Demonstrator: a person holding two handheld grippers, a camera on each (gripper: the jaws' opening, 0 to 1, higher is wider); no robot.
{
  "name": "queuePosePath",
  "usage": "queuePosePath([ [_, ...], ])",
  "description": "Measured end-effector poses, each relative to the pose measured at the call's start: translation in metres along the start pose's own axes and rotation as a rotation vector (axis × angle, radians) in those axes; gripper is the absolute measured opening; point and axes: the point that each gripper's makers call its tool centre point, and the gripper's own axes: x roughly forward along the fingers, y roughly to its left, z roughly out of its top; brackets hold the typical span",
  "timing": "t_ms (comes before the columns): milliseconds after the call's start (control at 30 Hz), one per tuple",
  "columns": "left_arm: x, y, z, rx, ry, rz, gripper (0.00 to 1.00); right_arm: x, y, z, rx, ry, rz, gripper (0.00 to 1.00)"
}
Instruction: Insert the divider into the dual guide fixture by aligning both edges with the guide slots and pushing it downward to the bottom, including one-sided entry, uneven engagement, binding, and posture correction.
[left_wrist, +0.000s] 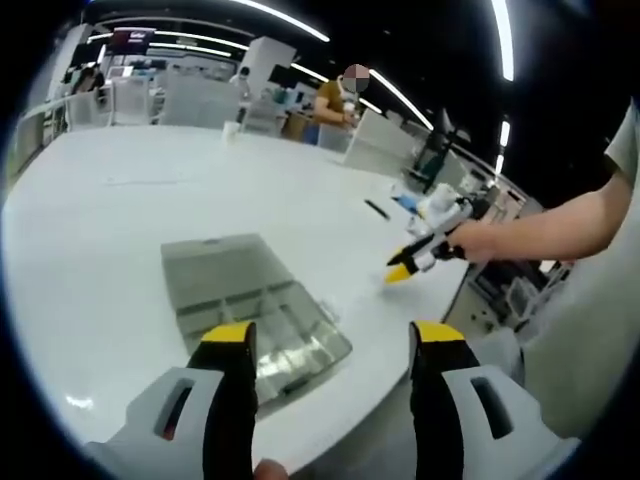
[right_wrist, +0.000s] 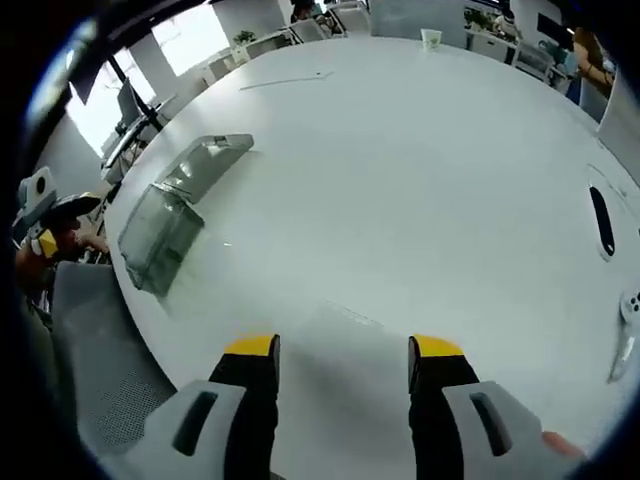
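Observation:
A clear plastic guide fixture (left_wrist: 255, 300) with inner compartments lies on the white table (left_wrist: 120, 200), just beyond my left gripper (left_wrist: 333, 335), which is open and holds nothing. In the right gripper view the same fixture (right_wrist: 170, 215) sits near the table's left edge. My right gripper (right_wrist: 345, 348) is open, low over the table. A faint, thin clear sheet, seemingly the divider (right_wrist: 340, 322), lies flat on the table between and just beyond its jaws. The right gripper (left_wrist: 412, 262), held by a hand, also comes into the left gripper view from the right.
A black oblong object (right_wrist: 600, 220) and a small white item (right_wrist: 625, 325) lie at the table's right side. A paper cup (right_wrist: 430, 38) stands at the far edge. A grey chair (right_wrist: 90, 330) is beside the table. A person (left_wrist: 335, 100) is far behind.

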Motion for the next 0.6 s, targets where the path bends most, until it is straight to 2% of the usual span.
queuePosePath([
  [600,0.000,-0.001,0.002,-0.012,-0.012,0.003,0.60,0.013,0.009,-0.002,0.084,0.063,-0.047,0.46],
])
